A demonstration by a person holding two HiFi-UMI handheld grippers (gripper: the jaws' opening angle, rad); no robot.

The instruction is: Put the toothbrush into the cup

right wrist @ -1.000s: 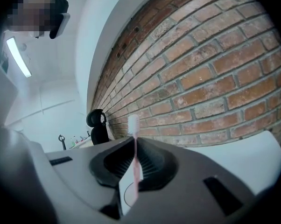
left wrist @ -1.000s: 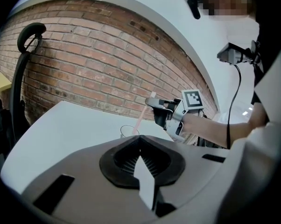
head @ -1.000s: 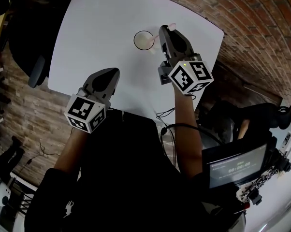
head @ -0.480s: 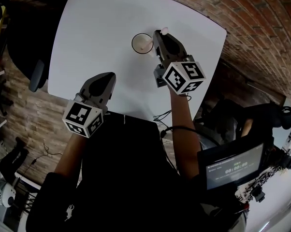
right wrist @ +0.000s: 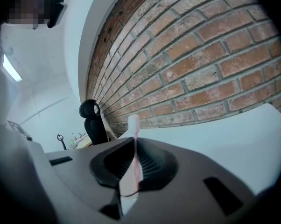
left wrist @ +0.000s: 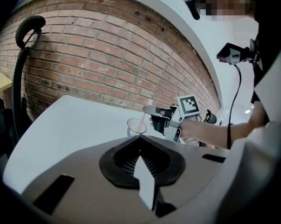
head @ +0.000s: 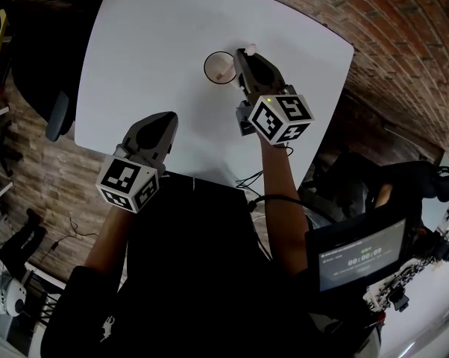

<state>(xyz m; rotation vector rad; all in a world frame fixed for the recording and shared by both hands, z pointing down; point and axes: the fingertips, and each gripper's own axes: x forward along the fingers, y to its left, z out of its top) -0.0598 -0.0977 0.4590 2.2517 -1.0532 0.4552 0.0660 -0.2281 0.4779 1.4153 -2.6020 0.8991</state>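
Note:
A clear cup (head: 219, 67) stands on the white table (head: 157, 43), also seen as a clear cup (left wrist: 136, 126) from the left gripper view. My right gripper (head: 245, 57) is shut on a pink toothbrush (right wrist: 133, 143), its head (head: 249, 48) sticking up past the jaws and its lower end slanting down into the cup's mouth (left wrist: 141, 123). The left gripper (head: 163, 123) hovers over the table's near edge, shut and empty, well short of the cup.
A brick wall (left wrist: 108, 64) runs behind the table. A black office chair (left wrist: 24, 73) stands at the table's left side. Cables and a monitor (head: 359, 256) lie to the right of the person.
The right gripper with the toothbrush has shifted left toward the cup, so the brush now slants into its mouth. The left gripper has barely moved.

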